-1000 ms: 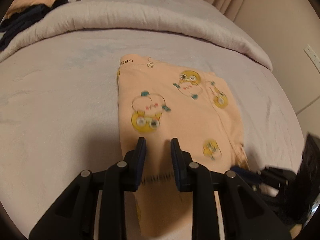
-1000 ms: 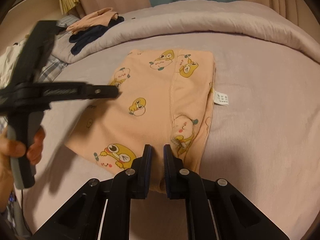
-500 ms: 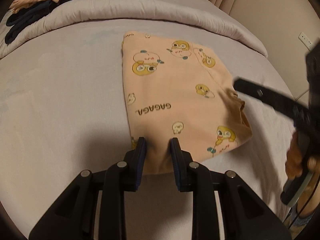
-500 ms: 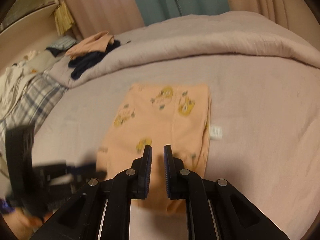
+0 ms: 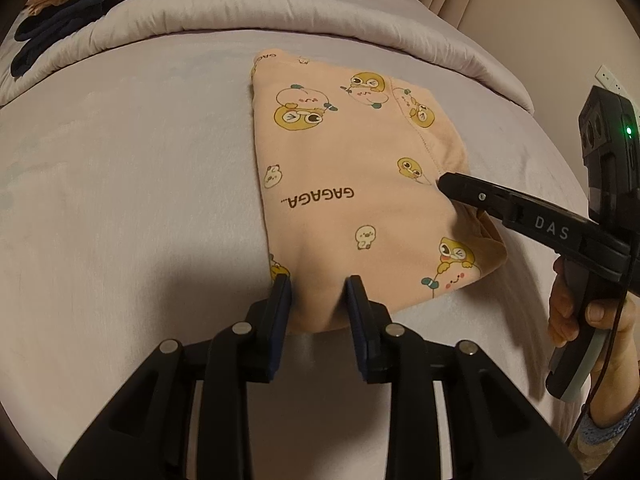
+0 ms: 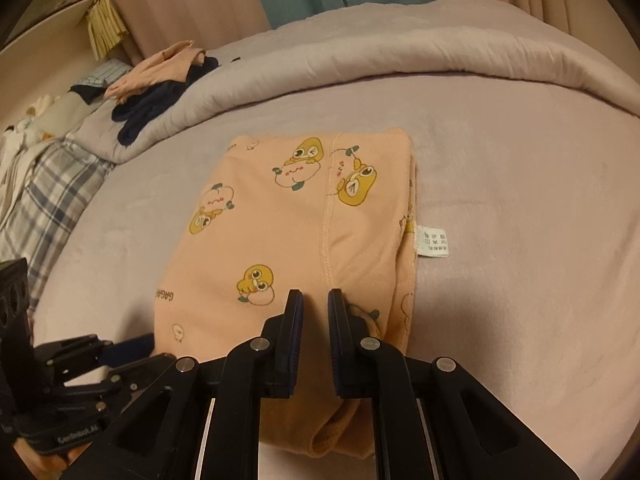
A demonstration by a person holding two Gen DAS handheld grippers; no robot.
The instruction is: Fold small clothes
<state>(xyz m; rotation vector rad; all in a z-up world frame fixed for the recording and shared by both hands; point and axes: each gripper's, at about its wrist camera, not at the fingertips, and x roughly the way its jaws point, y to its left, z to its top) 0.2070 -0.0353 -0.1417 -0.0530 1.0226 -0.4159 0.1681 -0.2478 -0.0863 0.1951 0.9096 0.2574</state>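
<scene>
my left gripper [image 5: 316,292] is sitting at the near edge of the folded peach garment [image 5: 360,200] on the bed [image 5: 120,160], and its jaws are opening with a ridge of the cloth standing between the pads [image 5: 282,300], which are no longer pinching it. the garment is lying flat on the lilac cover, printed side up with the ducks and the word gagaga showing. from the right, my right gripper [image 5: 444,182] is reaching in with its tip resting on the cloth's right side, near the seam; my hand [image 5: 576,312] is wrapping its handle. a heap of dark and peach clothes [image 5: 68,12] is lying far left on the rolled duvet [image 5: 320,12].

in the right wrist view, my right gripper [image 6: 315,300] is pointing down over the near part of the garment [image 6: 280,220], fingers nearly together with only a narrow slit and no fold caught between them. a white label [image 6: 432,240] is sticking out at the garment's right edge. my left gripper's body [image 6: 80,372] is showing at lower left, beside the cloth's near left corner.
</scene>
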